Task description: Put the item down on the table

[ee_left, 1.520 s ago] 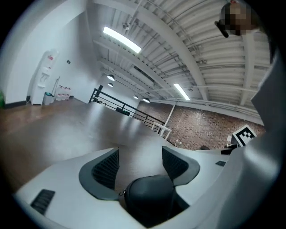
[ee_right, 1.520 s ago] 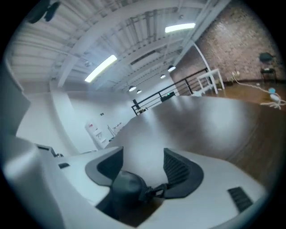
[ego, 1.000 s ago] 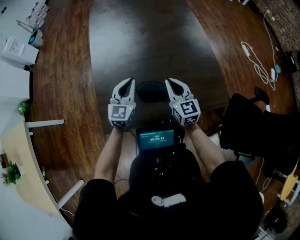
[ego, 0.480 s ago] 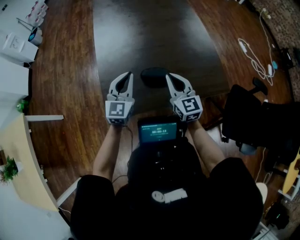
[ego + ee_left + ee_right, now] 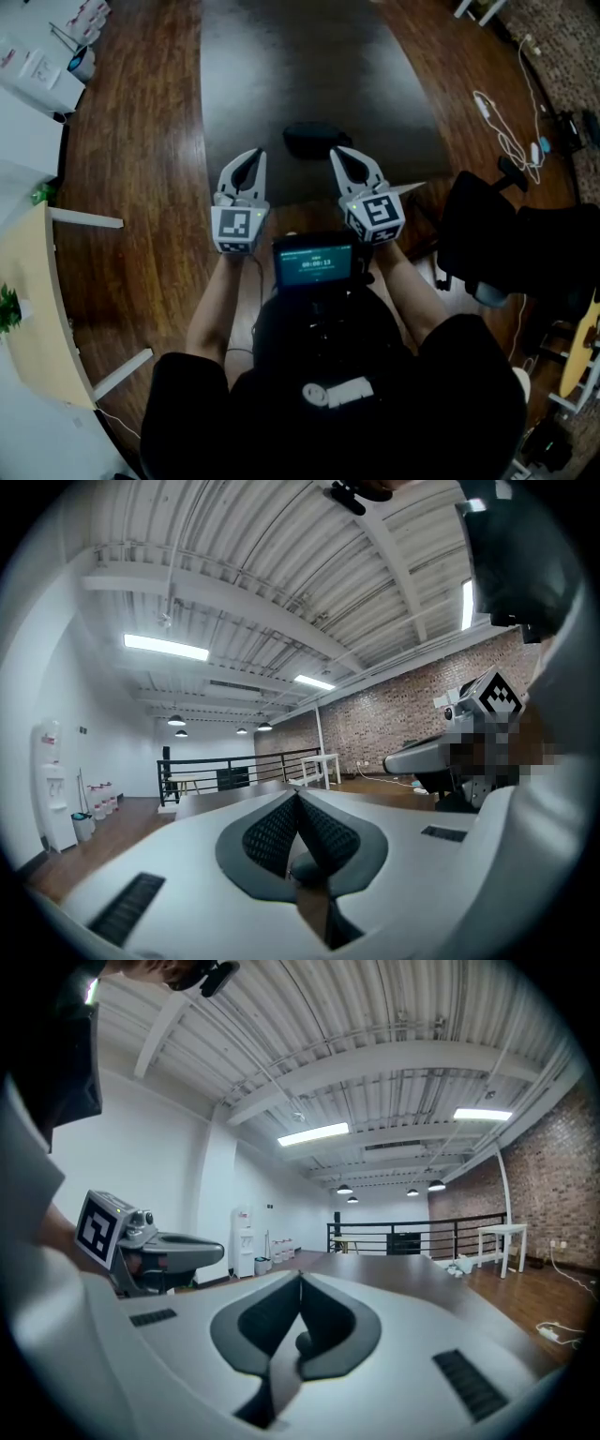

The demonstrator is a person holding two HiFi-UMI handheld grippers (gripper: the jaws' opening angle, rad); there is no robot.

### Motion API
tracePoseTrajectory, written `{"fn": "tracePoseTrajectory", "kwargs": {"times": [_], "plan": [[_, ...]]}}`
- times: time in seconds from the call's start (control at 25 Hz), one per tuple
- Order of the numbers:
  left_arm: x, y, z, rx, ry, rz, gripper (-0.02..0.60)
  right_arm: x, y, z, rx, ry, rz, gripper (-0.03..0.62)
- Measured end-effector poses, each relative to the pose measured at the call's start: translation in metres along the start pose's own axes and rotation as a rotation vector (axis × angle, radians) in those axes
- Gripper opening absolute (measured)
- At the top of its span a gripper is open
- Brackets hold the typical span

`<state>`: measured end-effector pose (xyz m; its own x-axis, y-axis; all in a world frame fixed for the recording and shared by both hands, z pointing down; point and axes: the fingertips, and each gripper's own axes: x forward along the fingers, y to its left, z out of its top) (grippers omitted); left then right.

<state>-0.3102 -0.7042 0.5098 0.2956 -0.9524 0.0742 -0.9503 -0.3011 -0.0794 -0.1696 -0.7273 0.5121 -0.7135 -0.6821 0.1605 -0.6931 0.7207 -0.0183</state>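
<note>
A dark oval item [image 5: 317, 141] lies on the dark table [image 5: 309, 56] near its front edge. In the head view my left gripper [image 5: 251, 156] and right gripper [image 5: 339, 153] are held side by side just short of the item, one on each side, not touching it. Both are shut with nothing between the pads. In the left gripper view the jaws [image 5: 298, 795] meet at the tip, and the right gripper [image 5: 441, 752] shows at the right. The right gripper view shows its jaws [image 5: 300, 1279] closed, with the left gripper [image 5: 164, 1246] at the left.
A black office chair [image 5: 497, 244] stands close at the right. White cables [image 5: 506, 131] lie on the wooden floor beyond it. A pale desk [image 5: 37, 309] and white boxes [image 5: 37, 75] are at the left. A small lit screen [image 5: 314, 262] sits on the person's chest.
A second ago the dark item lay between the two gripper tips; now it lies just beyond them. Both grippers have drawn back toward the person and stayed shut.
</note>
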Motion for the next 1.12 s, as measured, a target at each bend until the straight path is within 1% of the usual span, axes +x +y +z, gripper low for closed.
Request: {"fn": "tracePoseTrajectory", "kwargs": {"times": [0.16, 0.28, 0.36, 0.52, 0.64, 0.76, 0.88, 0.96, 1.04, 1.12], "plan": [[-0.037, -0.028, 0.003, -0.005, -0.002, 0.008, 0.002, -0.036, 0.021, -0.005, -0.007, -0.020, 0.019, 0.003], [-0.067, -0.047, 0.004, -0.008, -0.012, 0.016, 0.002, -0.066, 0.037, -0.007, 0.005, -0.040, 0.013, 0.005], [-0.091, -0.066, 0.006, -0.001, -0.021, 0.012, 0.002, -0.095, 0.050, -0.008, 0.003, -0.066, 0.008, 0.021], [-0.140, -0.113, 0.008, 0.004, -0.029, 0.015, 0.002, -0.164, 0.073, -0.015, 0.005, -0.093, -0.015, 0.020], [-0.177, -0.150, 0.018, 0.013, -0.036, 0.009, 0.002, -0.211, 0.089, -0.010, -0.001, -0.100, -0.028, 0.020], [-0.220, -0.190, 0.027, 0.014, -0.041, -0.003, 0.002, -0.263, 0.112, -0.012, -0.004, -0.096, -0.020, 0.020], [-0.263, -0.227, 0.037, 0.044, -0.062, -0.019, 0.002, -0.311, 0.138, -0.014, 0.002, -0.109, -0.014, 0.020], [-0.271, -0.233, 0.046, 0.032, -0.068, -0.028, 0.002, -0.320, 0.145, -0.006, 0.005, -0.120, -0.008, 0.020], [-0.271, -0.232, 0.054, 0.014, -0.064, -0.029, 0.002, -0.318, 0.149, 0.000, 0.013, -0.121, 0.009, 0.020], [-0.270, -0.230, 0.059, 0.015, -0.073, -0.028, 0.002, -0.318, 0.154, 0.003, 0.013, -0.116, 0.024, 0.019]]}}
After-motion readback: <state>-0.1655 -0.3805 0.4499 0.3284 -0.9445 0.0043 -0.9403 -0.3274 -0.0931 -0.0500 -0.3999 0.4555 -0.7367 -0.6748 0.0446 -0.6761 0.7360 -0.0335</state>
